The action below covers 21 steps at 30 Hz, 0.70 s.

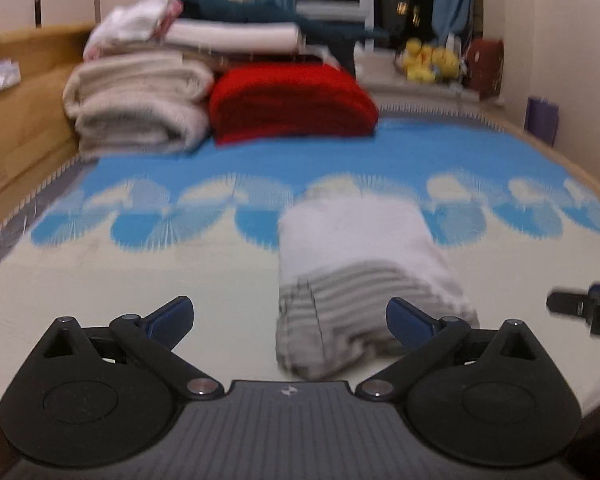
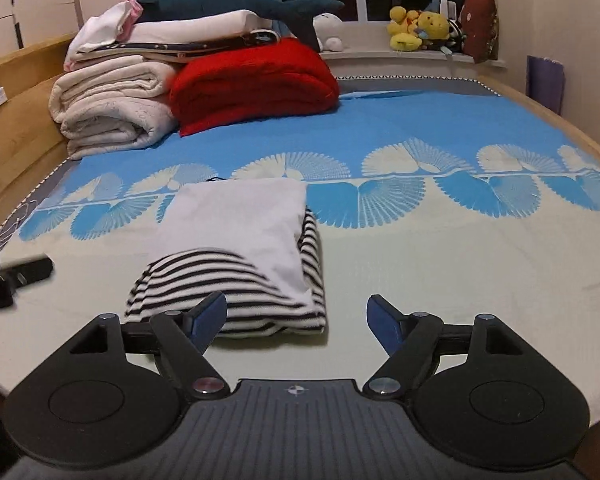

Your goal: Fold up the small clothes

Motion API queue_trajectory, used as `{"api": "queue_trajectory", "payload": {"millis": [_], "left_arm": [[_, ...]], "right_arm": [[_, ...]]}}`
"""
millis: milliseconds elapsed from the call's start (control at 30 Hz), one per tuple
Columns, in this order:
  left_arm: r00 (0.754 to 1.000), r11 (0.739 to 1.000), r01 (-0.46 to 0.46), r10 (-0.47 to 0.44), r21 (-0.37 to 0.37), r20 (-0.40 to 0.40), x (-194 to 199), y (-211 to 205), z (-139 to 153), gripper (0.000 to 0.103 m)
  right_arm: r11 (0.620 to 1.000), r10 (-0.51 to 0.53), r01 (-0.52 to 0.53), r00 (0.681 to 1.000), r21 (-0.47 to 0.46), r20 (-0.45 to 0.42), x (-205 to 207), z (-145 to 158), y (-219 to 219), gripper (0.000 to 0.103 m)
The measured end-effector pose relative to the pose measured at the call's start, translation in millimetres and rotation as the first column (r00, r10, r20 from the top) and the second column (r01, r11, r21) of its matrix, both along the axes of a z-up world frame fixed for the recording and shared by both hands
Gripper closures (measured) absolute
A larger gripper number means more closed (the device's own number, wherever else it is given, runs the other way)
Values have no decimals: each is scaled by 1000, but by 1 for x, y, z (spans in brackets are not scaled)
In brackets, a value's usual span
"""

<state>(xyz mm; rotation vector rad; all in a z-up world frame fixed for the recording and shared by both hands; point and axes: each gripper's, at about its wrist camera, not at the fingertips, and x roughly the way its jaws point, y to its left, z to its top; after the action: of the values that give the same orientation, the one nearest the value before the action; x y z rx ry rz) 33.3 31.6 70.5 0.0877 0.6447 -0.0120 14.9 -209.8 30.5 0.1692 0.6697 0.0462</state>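
Observation:
A folded garment (image 2: 236, 256), white on top with black-and-white stripes at its near end, lies flat on the bed cover (image 2: 460, 264). In the left wrist view the same garment (image 1: 360, 264) is blurred and lies just beyond the right finger. My left gripper (image 1: 290, 316) stands wide open with nothing between its blue pads. My right gripper (image 2: 296, 318) is open too, above the garment's near striped edge, and its pads press on nothing. Each gripper shows in the other's view: the right one (image 1: 584, 308) at the right edge, the left one (image 2: 16, 272) at the left edge.
Stacked cream blankets (image 2: 112, 108) and a red folded blanket (image 2: 252, 80) fill the far left of the bed. A wooden bed side (image 2: 16, 120) runs along the left. Plush toys (image 2: 420, 28) sit on the windowsill. A purple object (image 2: 544, 76) stands by the right wall.

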Motion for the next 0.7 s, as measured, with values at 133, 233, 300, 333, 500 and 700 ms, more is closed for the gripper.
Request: {"api": "queue_trajectory", "payload": {"millis": [133,233,300,333,500,700], "left_arm": [[988,997,-2,-11,-83,-153,-4,-4,-5,0],[997,999,0,-4,-48,-79,-12,-5,-13,0],[999,1000,-6,6,4,-52,-12,-4,-32,0],[992,999,-37,36,1,-124,-5,-4,-40,0],[989,995,-64,53,-73,-137,9,-4,-43,0],[991,993,-47,33,-108,-129,13,-12,-43,0]], "right_arm": [[999,-26,27,999,42,-19,-12,2,0,23],[999,-29,30,999,34,-34,-10,0,2,21],[1000,-21,22,999,15,-44,-7,-2,6,21],[1000,-16,16,999,4,-47,-6,-3,8,21],[999,18,-21,998,-45,-62,-3,-9,19,20],[993,45,-52,997,-104,-69,1,-15,30,19]]}}
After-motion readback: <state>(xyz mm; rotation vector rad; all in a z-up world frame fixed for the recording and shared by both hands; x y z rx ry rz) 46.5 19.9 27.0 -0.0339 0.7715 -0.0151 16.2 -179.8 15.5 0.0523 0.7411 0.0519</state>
